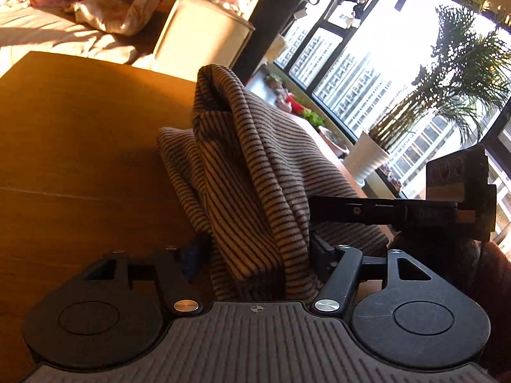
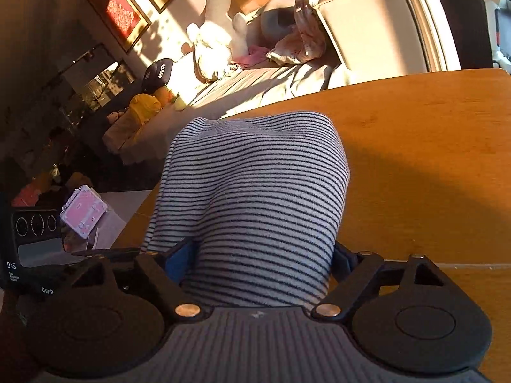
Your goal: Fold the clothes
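Observation:
A striped garment [image 1: 249,172] with thin dark stripes on a light ground hangs in folds over the wooden table [image 1: 80,146]. My left gripper [image 1: 255,255] is shut on its bunched edge; the cloth covers the fingertips. In the right wrist view the same striped garment [image 2: 255,198] drapes over my right gripper [image 2: 258,261], which is shut on it, with the fingers hidden under the cloth. The right gripper's black body [image 1: 415,210] shows at the right of the left wrist view, level with the cloth.
The wooden table [image 2: 431,159] stretches ahead. A sofa [image 2: 255,79] with blankets and a white plush toy [image 2: 217,35] stands beyond it. A potted palm [image 1: 447,89] and windows are at the right. A pink case [image 2: 83,210] lies at the left.

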A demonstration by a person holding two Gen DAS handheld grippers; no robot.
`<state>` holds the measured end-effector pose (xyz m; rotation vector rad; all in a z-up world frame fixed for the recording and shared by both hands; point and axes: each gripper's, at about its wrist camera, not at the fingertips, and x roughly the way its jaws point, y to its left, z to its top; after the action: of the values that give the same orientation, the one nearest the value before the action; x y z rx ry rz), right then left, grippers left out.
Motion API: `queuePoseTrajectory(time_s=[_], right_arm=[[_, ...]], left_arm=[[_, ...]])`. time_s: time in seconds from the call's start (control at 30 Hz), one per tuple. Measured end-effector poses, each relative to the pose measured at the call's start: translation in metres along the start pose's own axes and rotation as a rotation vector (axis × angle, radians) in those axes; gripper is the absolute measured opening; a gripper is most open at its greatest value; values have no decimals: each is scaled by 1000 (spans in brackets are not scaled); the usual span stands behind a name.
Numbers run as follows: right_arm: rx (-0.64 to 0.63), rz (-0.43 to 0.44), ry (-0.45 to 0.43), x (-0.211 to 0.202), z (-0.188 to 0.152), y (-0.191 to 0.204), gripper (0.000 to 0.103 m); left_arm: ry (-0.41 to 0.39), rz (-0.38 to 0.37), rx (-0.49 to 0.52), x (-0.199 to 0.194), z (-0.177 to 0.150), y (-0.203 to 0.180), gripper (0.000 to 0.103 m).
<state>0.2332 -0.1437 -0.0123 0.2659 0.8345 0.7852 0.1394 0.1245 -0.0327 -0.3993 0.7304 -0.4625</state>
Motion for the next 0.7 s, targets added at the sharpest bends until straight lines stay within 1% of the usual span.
queuePoseTrajectory(time_s=[0.07, 0.13, 0.27, 0.43, 0.53, 0.6, 0.67, 0.7], right_arm=[[-32, 3, 2, 14, 10, 7, 83], [-57, 11, 5, 32, 22, 14, 83], [-94, 51, 12, 75, 48, 26, 83], [-116, 99, 8, 119, 71, 36, 83], [-121, 115, -1, 138, 81, 39, 84], [-114, 115, -5, 148, 86, 37, 84], [-117, 107, -12, 156, 92, 35, 88], [-123, 98, -12, 156, 93, 35, 93]], left_arm=[[-17, 11, -17, -4, 2, 9, 67], [-36, 37, -29, -10, 7, 19, 67], [-72, 99, -61, -22, 20, 43, 67], [-110, 154, -95, -36, 33, 71, 67], [-126, 167, -114, -38, 41, 87, 68], [-133, 161, -128, -36, 46, 94, 69], [-136, 160, -131, -33, 52, 99, 69], [-131, 161, -131, -33, 54, 99, 69]])
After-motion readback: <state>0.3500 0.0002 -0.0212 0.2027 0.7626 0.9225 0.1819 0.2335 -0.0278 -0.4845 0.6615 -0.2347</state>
